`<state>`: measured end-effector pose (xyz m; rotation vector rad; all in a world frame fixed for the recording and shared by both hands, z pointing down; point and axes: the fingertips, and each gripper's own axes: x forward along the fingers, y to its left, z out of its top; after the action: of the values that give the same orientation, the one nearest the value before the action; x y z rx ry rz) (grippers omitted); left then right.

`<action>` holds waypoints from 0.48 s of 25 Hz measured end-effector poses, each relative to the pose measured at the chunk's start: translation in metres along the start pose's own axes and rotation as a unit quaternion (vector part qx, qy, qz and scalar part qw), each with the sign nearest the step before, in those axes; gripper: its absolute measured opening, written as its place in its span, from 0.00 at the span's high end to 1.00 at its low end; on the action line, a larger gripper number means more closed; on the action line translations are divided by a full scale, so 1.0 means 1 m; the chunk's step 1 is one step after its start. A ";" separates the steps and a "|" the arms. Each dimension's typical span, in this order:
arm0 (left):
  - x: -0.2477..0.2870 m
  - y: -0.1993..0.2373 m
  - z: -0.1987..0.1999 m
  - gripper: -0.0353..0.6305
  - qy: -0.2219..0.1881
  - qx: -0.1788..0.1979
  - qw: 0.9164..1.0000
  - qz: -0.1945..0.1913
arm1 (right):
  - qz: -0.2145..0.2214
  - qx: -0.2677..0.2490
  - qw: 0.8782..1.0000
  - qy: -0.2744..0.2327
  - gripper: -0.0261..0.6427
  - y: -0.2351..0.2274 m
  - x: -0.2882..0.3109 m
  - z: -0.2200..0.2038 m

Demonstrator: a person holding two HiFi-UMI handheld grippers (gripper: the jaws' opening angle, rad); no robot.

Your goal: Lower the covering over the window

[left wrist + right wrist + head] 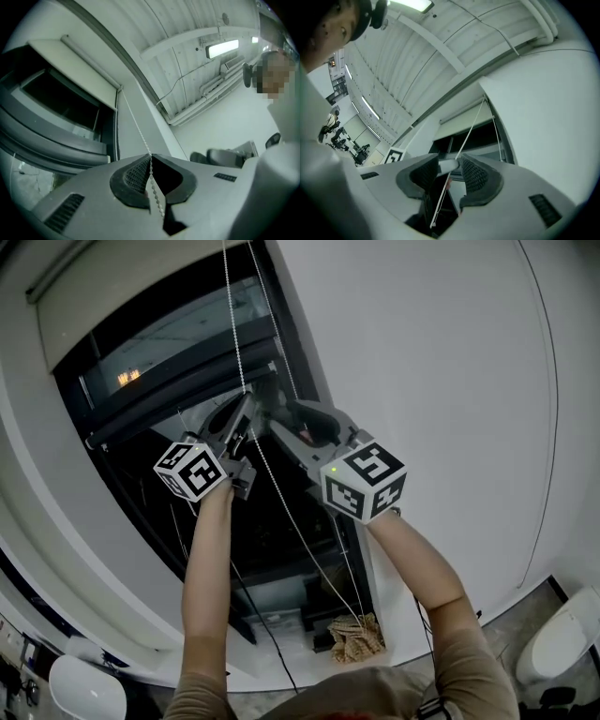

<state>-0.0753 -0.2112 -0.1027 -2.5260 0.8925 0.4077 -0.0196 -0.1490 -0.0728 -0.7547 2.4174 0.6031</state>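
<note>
A white bead chain (234, 334) hangs in two strands down the right side of a dark window (159, 362). My left gripper (248, 399) is shut on one strand; in the left gripper view the chain (133, 124) runs from the roller blind (70, 65) into the pinched jaws (150, 157). My right gripper (281, 413) is just to the right, pointing up at the window. Its jaws (450, 165) stand open with a chain strand (471, 129) passing loosely between the pads. The blind (464, 117) covers only the top of the window.
A white wall (441, 362) runs along the right of the window. On the floor below lie a woven bundle (356, 636), a black cable (258, 624) and white rounded seats (86, 688) (562, 638). A person (281, 108) stands at the left gripper view's right edge.
</note>
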 end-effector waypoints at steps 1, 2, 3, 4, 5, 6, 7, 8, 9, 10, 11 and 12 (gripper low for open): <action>0.000 -0.002 -0.007 0.91 0.005 -0.006 1.000 -0.007 | -0.005 -0.002 1.000 0.000 0.75 -0.006 0.012 0.007; 0.001 -0.005 -0.015 0.91 0.011 -0.009 1.000 -0.014 | -0.012 -0.005 1.000 0.007 0.75 -0.011 0.027 0.009; 0.001 -0.009 -0.022 0.91 0.015 -0.010 1.000 -0.019 | -0.021 -0.008 1.000 0.017 0.75 -0.018 0.043 0.009; 0.001 -0.012 -0.028 0.91 0.018 -0.013 0.999 -0.023 | -0.032 -0.012 0.999 0.026 0.75 -0.025 0.058 0.007; -0.001 -0.015 -0.032 0.91 0.019 -0.017 0.999 -0.027 | -0.043 -0.015 0.998 0.033 0.75 -0.032 0.070 0.006; -0.003 -0.019 -0.035 0.91 0.019 -0.022 0.999 -0.029 | -0.051 -0.017 0.998 0.038 0.75 -0.038 0.079 0.004; -0.005 -0.022 -0.038 0.91 0.018 -0.027 0.999 -0.031 | -0.054 -0.014 0.998 0.043 0.75 -0.044 0.086 0.002; -0.007 -0.024 -0.040 0.91 0.017 -0.031 0.999 -0.033 | -0.053 -0.007 0.997 0.047 0.76 -0.048 0.091 -0.001; -0.008 -0.025 -0.042 0.91 0.016 -0.034 0.999 -0.035 | -0.047 0.005 0.998 0.051 0.78 -0.051 0.095 -0.003; -0.008 -0.026 -0.044 0.91 0.017 -0.037 0.999 -0.036 | -0.037 0.018 0.998 0.054 0.80 -0.051 0.098 -0.006; -0.008 -0.025 -0.047 0.91 0.020 -0.039 0.998 -0.037 | -0.027 0.030 0.998 0.055 0.86 -0.050 0.099 -0.008; -0.008 -0.024 -0.049 0.91 0.024 -0.038 0.998 -0.037 | -0.022 0.036 0.998 0.051 0.89 -0.048 0.099 -0.008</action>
<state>-0.0598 -0.2141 -0.0496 -2.6400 0.8128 0.3657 -0.0619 -0.2271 -0.1387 -0.8243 2.4934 0.4668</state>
